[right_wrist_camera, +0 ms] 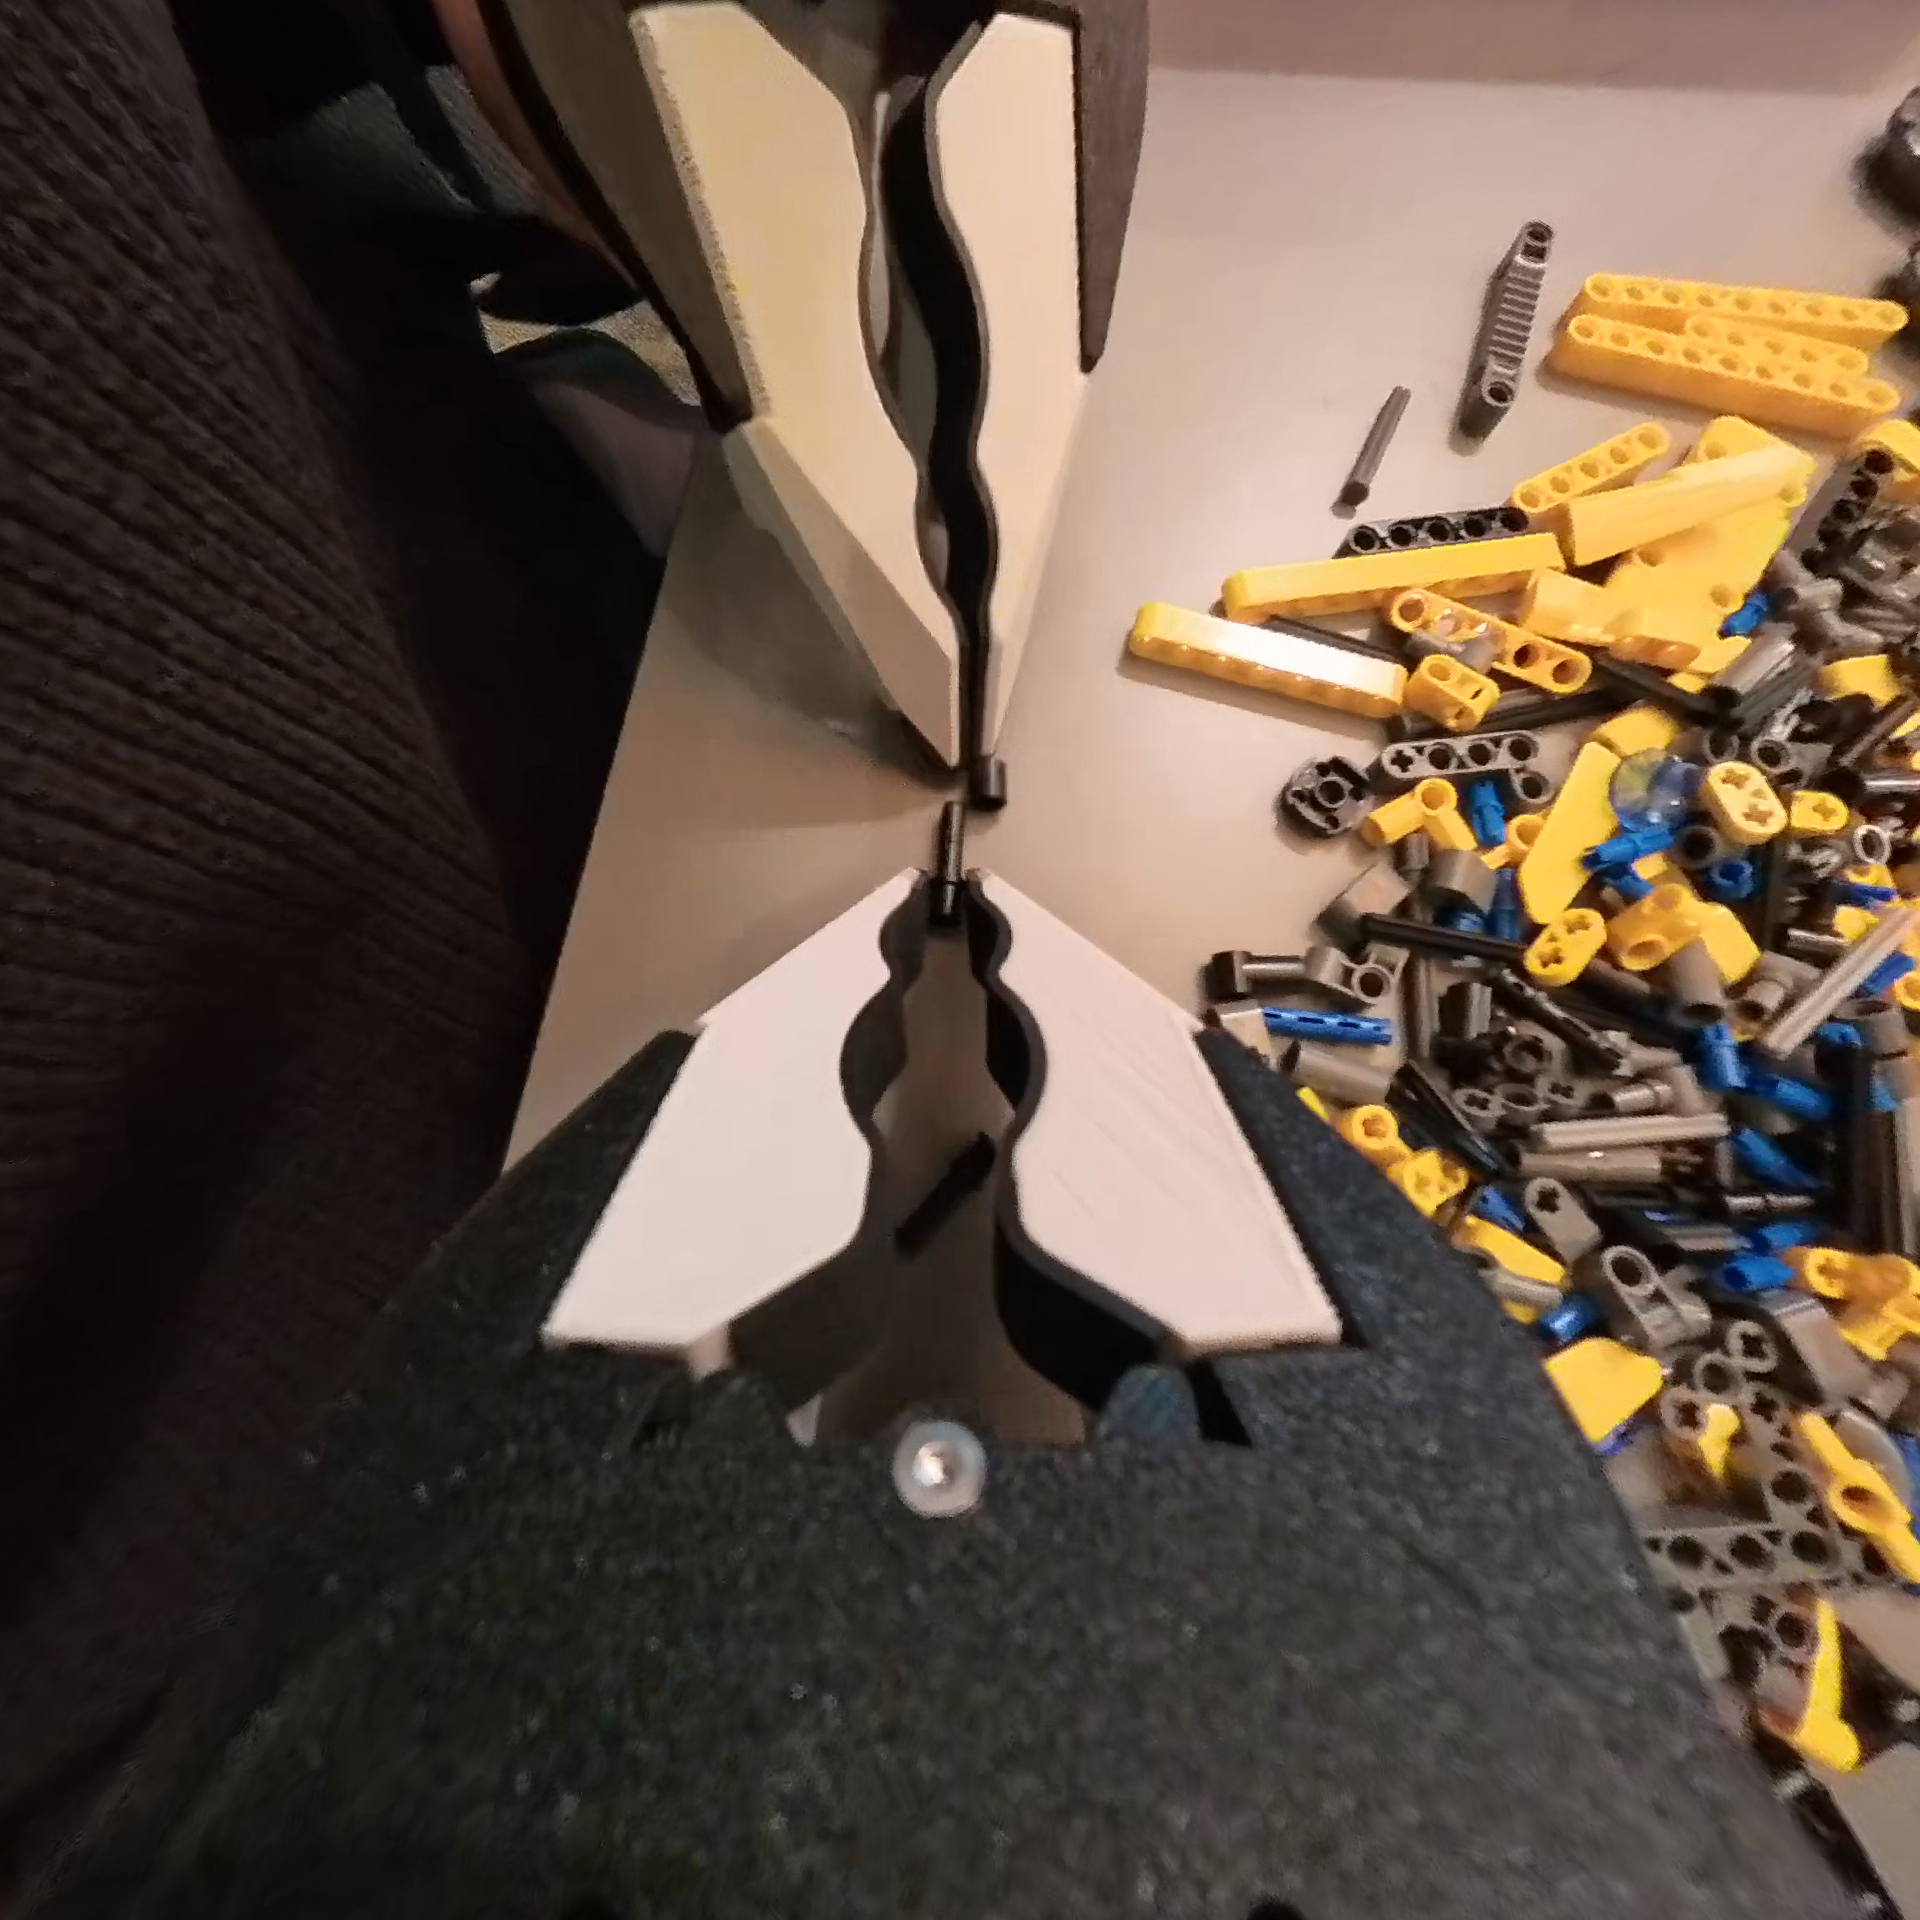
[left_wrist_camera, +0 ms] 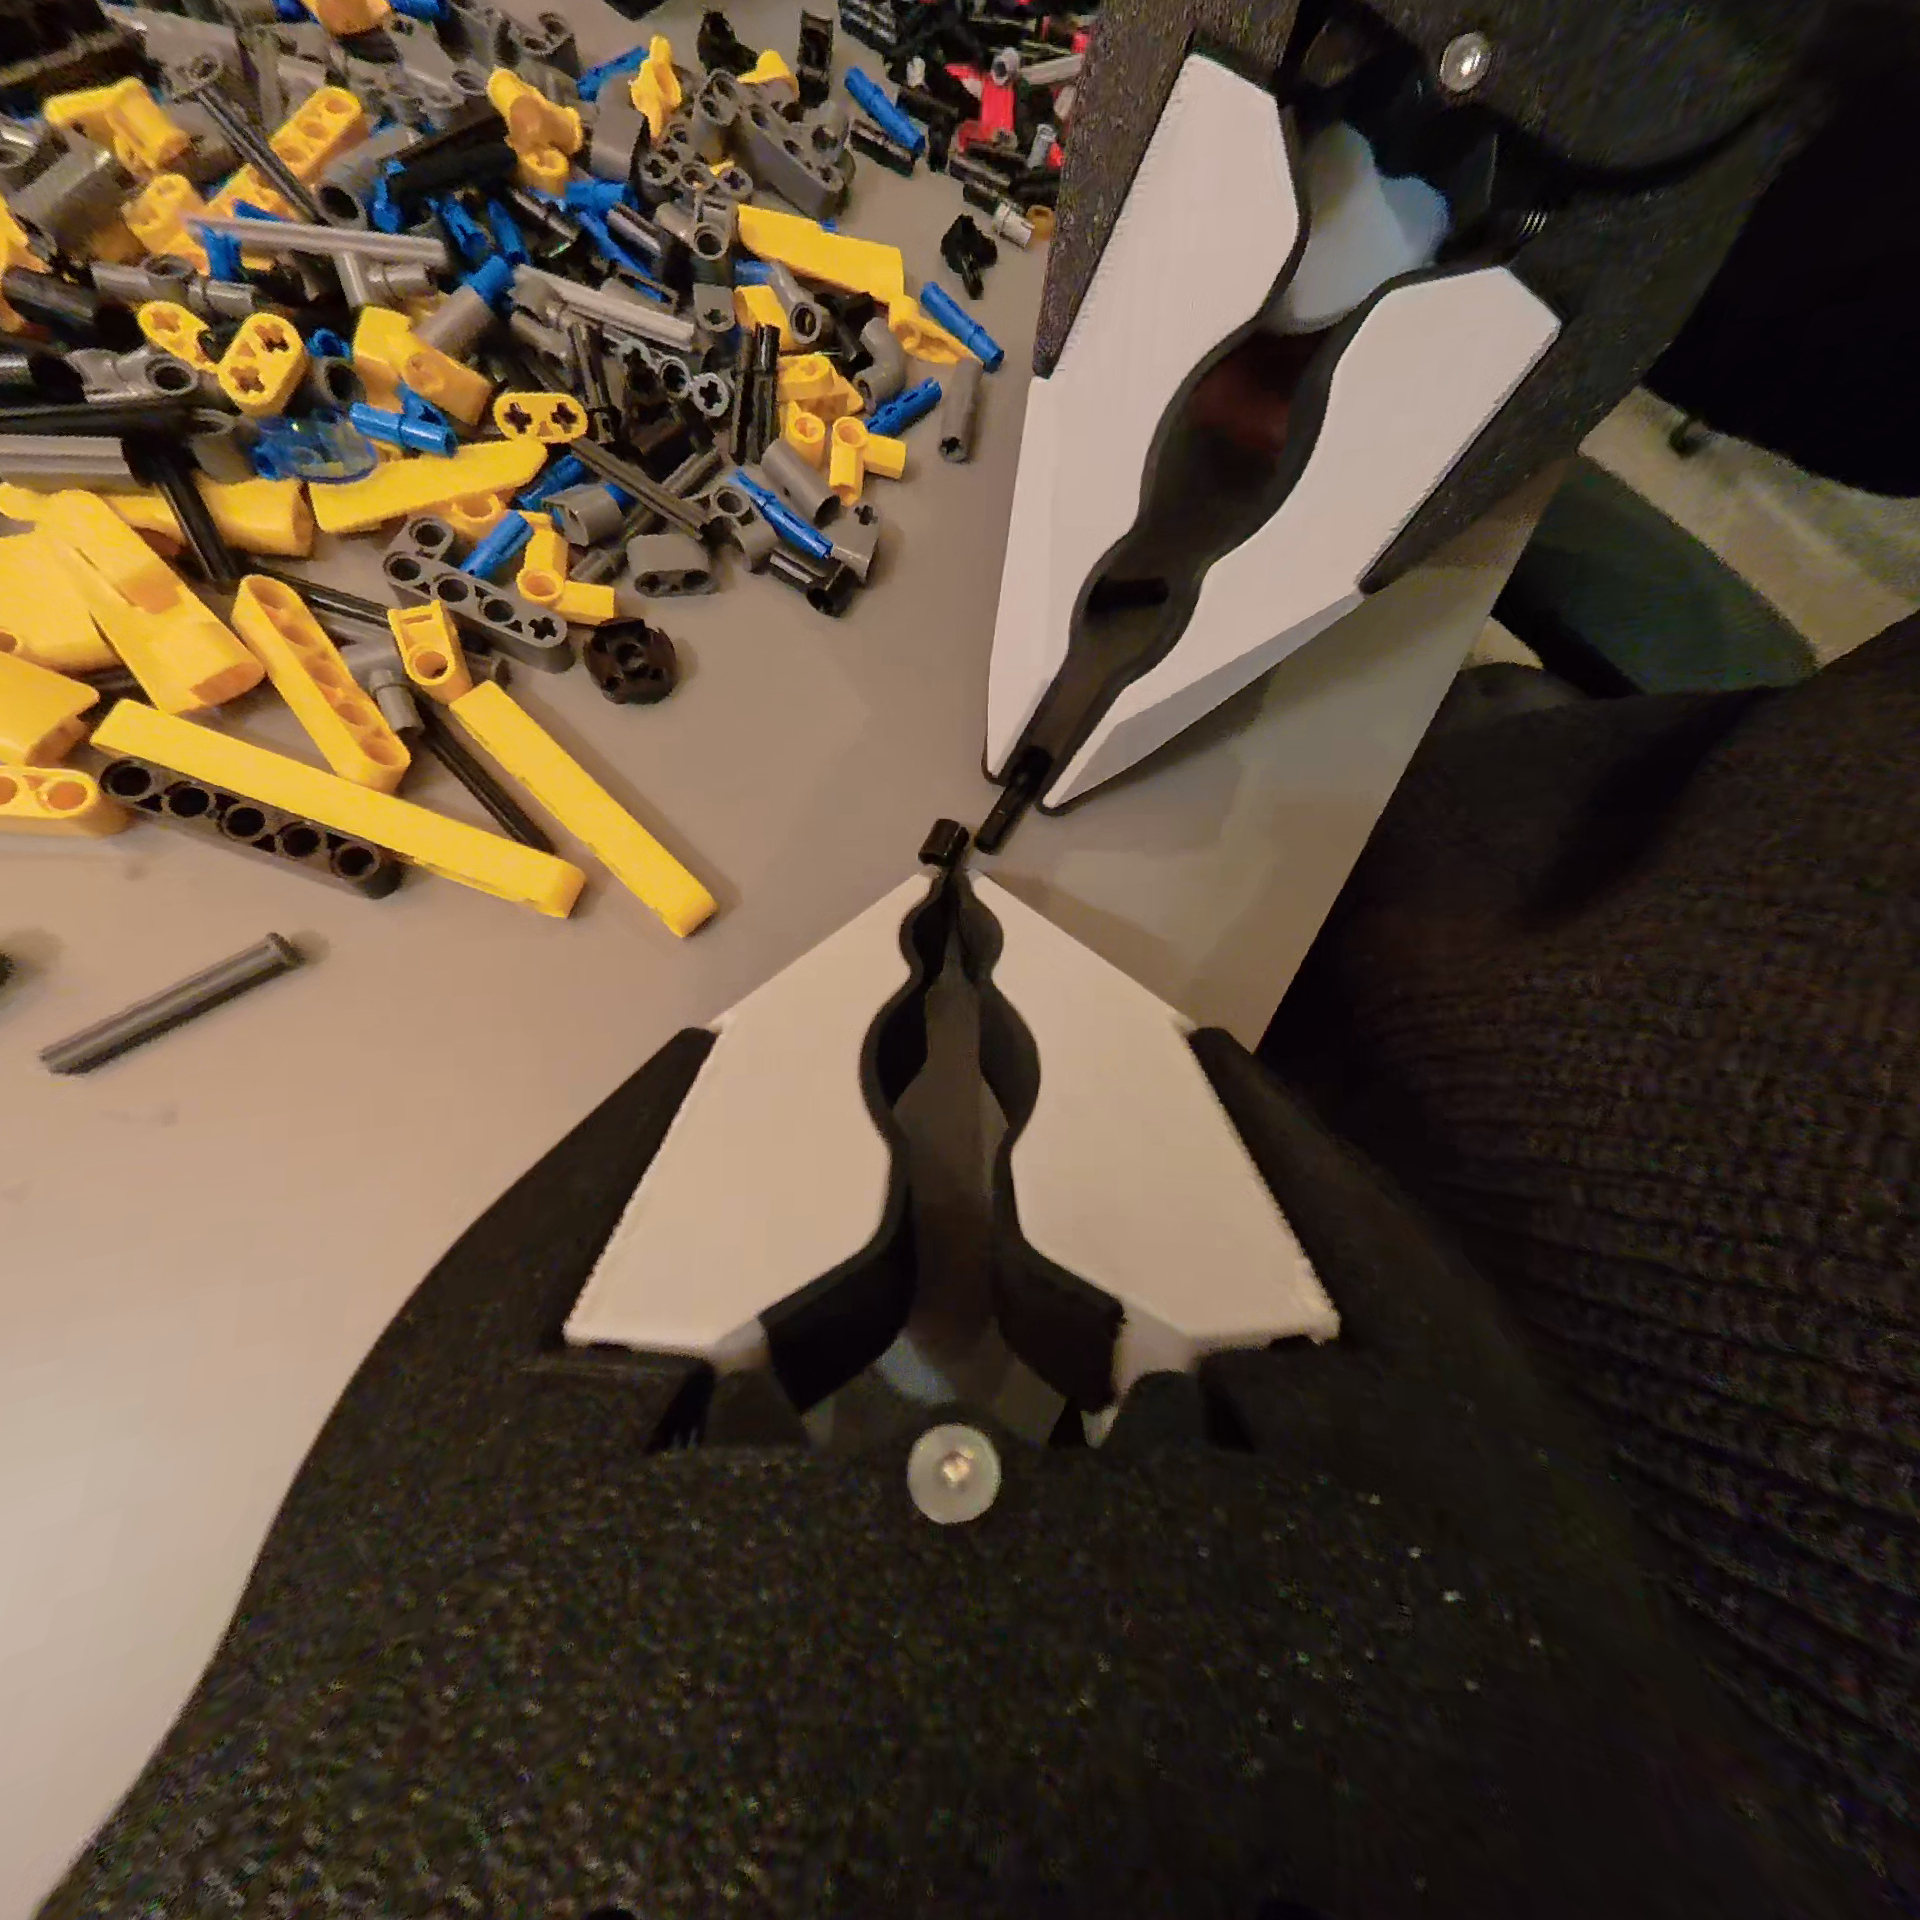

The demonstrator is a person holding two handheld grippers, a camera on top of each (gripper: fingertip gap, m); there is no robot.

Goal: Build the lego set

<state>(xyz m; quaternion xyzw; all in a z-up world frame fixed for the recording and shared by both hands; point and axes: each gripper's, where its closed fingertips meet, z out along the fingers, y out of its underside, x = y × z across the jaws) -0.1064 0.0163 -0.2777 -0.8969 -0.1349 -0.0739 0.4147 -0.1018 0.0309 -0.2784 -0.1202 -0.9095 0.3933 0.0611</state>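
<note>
In my left wrist view, the left tongs (left_wrist_camera: 948, 878) pinch a small black sleeve (left_wrist_camera: 943, 840); just beyond it, the right tongs (left_wrist_camera: 1023, 784) grip a black pin (left_wrist_camera: 1010, 812). The brick pile (left_wrist_camera: 416, 416) covers the grey tabletop (left_wrist_camera: 312, 1143) left of the sleeve, a dark knit sleeve (left_wrist_camera: 1610, 1143) right.

In my right wrist view, the right tongs (right_wrist_camera: 948, 883) clamp the pin (right_wrist_camera: 948, 847), nearly touching the sleeve (right_wrist_camera: 989, 779) in the left tongs (right_wrist_camera: 971, 753); the pile (right_wrist_camera: 1610, 935) lies right.

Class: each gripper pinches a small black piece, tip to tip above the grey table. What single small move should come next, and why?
Probably a slight sideways shift of the right gripper to line up its black pin with the black bush in the left gripper. Both are shut on their pieces, which nearly meet, but the right wrist view shows them offset rather than end to end.
</note>
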